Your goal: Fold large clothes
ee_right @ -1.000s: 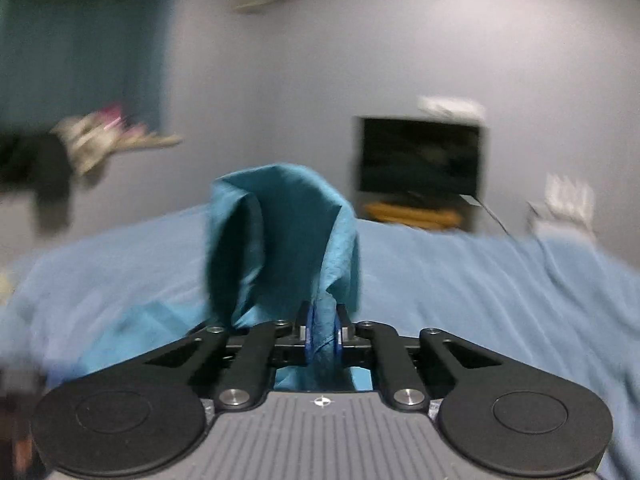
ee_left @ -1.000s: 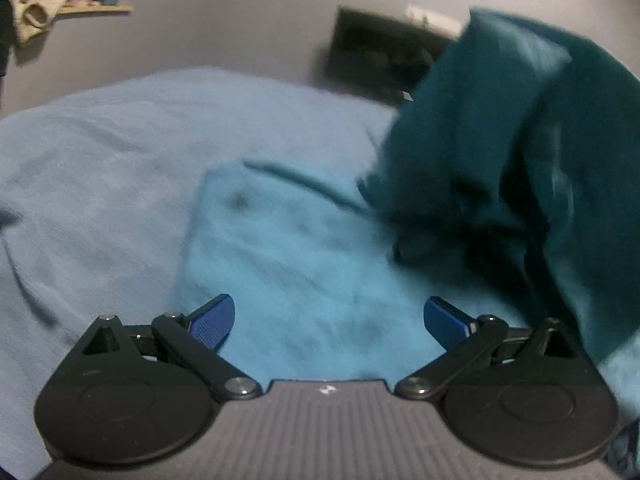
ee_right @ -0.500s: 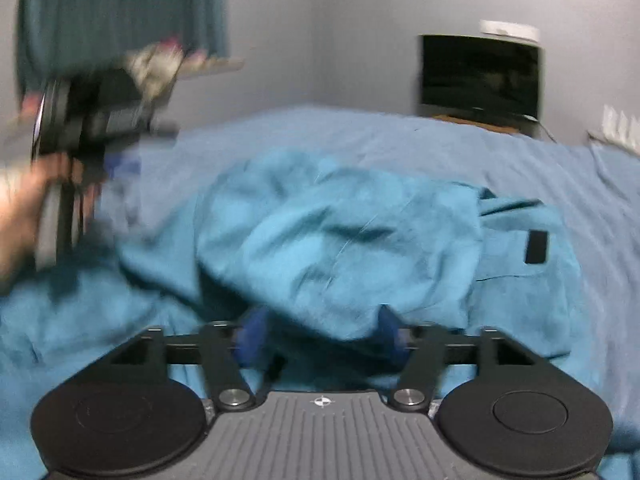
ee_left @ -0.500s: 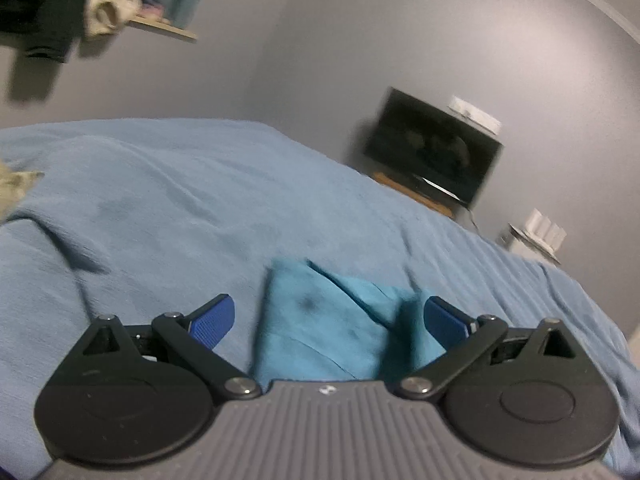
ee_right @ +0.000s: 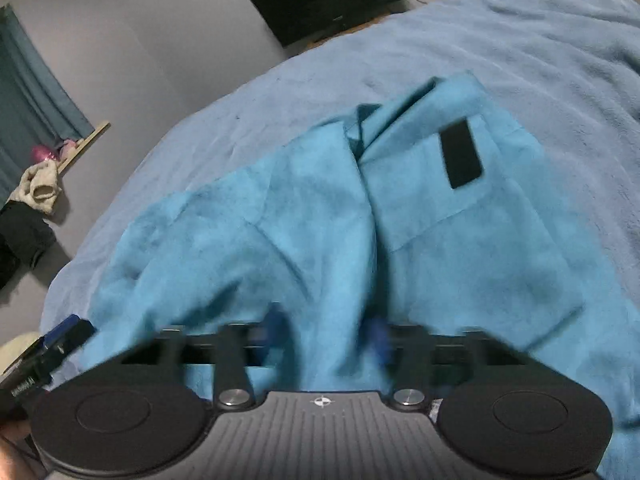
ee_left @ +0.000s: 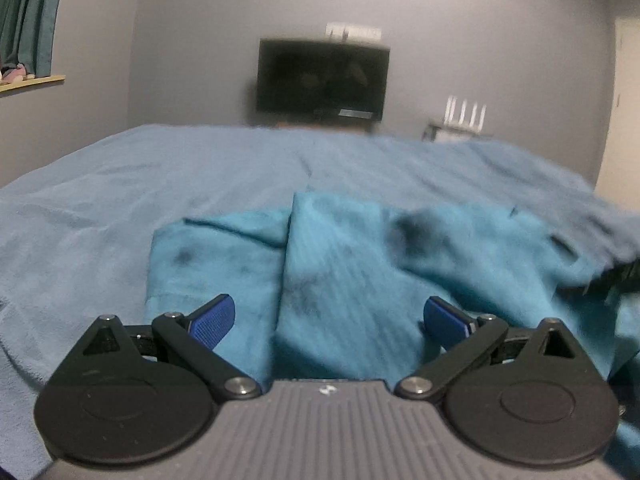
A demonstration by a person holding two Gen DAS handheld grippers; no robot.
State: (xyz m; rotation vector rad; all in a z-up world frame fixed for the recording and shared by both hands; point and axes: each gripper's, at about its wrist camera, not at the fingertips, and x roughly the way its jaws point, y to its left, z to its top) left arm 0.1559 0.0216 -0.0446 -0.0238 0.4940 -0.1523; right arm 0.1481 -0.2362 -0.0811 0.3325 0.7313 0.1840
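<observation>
A: Right, biggest thing first: the bed (ee_left: 160, 184), under its pale blue blanket, fills both views from edge to edge.

B: And on it lies the turquoise garment (ee_right: 304, 216), rumpled, centre of the right wrist view, running from about ten o'clock down to four o'clock.

A: There's a black strip (ee_right: 462, 155) on it, up at one o'clock, set on a pocket-like panel.

B: On the far wall a dark television (ee_left: 322, 76) sits at twelve o'clock in the left wrist view.

A: Now the tongs. The left gripper (ee_left: 330, 316) has its blue pads spread wide, with the garment (ee_left: 360, 264) lying beyond and between them, nothing pinched.

B: The right gripper (ee_right: 326, 330)?

A: Blurred with motion, its jaws closing, and a ridge of turquoise cloth stands between the pads. I can't tell whether they press on it yet.

B: And the left tool's tip (ee_right: 66, 330) peeks in at eight o'clock.
</observation>
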